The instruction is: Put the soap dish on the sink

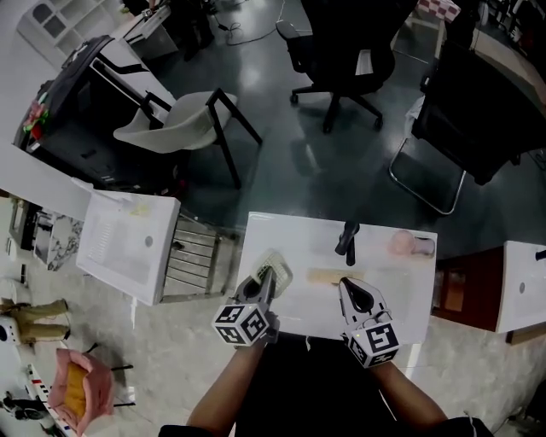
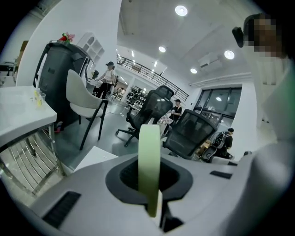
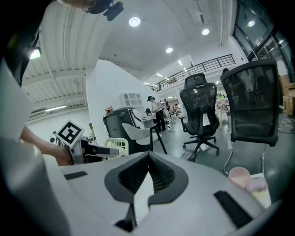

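Over the sink's (image 1: 294, 229) near-left corner, pinches soap dish (image 1: 276, 265) in left hand-held gripper (image 1: 266, 278) for placing; presses right hand-held gripper (image 1: 346, 285) together, idle.

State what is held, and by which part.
Left gripper clamps the pale green soap dish by its edge; right gripper is shut and empty.

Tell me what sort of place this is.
Probably an open-plan office or lab used as a test space: black office chairs on a glossy floor, free-standing white sink units, and a railed mezzanine under ceiling spotlights.
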`<state>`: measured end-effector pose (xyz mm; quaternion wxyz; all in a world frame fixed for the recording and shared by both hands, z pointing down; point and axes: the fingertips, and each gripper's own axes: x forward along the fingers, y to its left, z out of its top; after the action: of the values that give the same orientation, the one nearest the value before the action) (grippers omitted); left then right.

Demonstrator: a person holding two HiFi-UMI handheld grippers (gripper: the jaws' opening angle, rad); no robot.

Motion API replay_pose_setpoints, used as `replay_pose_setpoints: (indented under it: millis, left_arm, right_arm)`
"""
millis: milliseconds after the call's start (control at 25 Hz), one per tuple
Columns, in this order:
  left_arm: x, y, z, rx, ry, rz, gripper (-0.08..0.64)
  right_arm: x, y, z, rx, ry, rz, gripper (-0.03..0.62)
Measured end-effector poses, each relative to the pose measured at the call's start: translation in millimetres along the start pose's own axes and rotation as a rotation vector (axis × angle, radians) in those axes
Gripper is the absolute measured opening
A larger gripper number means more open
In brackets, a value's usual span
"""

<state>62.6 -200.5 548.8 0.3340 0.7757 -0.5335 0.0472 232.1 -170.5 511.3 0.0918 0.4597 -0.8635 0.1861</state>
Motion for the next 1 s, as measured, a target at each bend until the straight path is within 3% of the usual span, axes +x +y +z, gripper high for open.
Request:
replay_pose_setpoints:
  millis: [440,680,1000]
  left_arm:
    - [74.0,44.5,-9.8,-0.038,0.088,-0.039,0.021]
    - [100.8,100.8,-22.3,-0.081,0.161,-0.024,0.021]
    - [125.9,163.6,-34.6,-0.070,0.267,-0.028,0.021]
  right_arm:
    - [44.8,-1.1,12.3,-0.018,0.047,-0.068,-0.002]
    - [82.2,9.3,14.1,-0.055,0.100,-0.050,-0.002]
    - [123.8,28.4,-0.3,-0.100,0.182,-0.007,-0.002]
